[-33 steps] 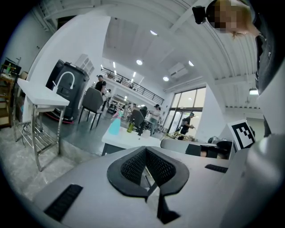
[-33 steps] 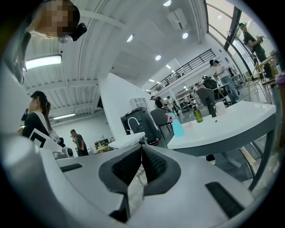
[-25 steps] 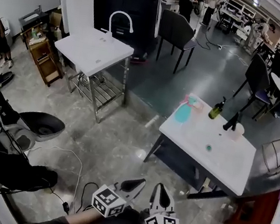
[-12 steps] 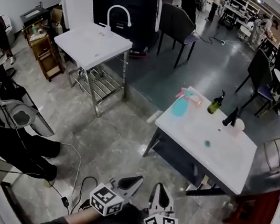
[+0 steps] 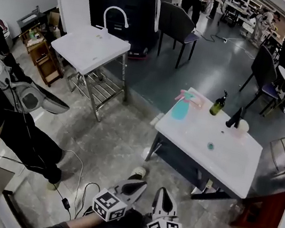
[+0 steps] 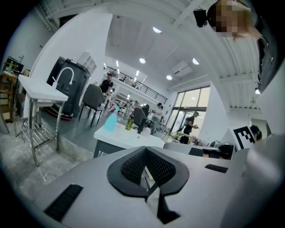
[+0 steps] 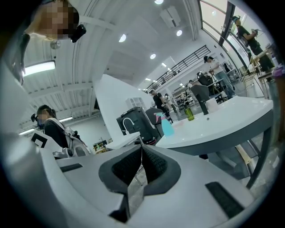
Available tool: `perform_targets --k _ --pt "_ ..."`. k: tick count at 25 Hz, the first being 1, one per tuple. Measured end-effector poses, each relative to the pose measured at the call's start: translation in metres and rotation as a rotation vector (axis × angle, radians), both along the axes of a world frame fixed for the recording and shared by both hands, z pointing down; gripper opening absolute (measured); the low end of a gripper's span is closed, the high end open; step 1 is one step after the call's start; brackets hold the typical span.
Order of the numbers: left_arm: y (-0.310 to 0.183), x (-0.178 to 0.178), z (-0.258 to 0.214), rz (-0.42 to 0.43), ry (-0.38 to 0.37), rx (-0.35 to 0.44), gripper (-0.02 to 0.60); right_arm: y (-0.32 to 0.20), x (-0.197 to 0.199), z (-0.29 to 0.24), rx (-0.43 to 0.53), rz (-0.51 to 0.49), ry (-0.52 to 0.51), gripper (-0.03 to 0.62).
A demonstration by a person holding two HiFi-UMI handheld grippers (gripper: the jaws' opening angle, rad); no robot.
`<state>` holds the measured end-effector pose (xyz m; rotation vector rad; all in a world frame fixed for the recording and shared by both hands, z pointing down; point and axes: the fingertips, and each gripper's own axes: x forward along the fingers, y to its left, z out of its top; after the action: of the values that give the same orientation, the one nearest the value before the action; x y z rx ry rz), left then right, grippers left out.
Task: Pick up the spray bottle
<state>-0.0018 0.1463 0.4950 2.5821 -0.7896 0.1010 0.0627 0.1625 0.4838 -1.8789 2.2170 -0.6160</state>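
Only in the gripper views are the jaws seen pressed together and empty: left gripper (image 6: 144, 153), right gripper (image 7: 141, 152). Layout is given by the head view: the spray bottle (image 5: 180, 107) is found upright at the white table's (image 5: 231, 164) far left corner, well apart from both.

Left tool (image 5: 142, 184), right tool (image 5: 163, 191) side by side — jaws together, empty.

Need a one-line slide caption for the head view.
Both shut and empty, the left tool and right tool are well short of the teal spray bottle on the white table.
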Motion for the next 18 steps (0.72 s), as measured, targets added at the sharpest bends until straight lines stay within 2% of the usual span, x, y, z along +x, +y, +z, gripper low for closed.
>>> perform_targets --k 9,18 --pt "-0.044 0.009 0.001 -0.007 0.007 0.003 0.005 -0.049 0.008 -0.002 0.014 -0.017 0.017 0.008" --pt "-0.119 0.026 -0.011 -0.018 0.028 0.001 0.005 -0.116 0.027 -0.012 0.007 -0.014 0.032 0.009"
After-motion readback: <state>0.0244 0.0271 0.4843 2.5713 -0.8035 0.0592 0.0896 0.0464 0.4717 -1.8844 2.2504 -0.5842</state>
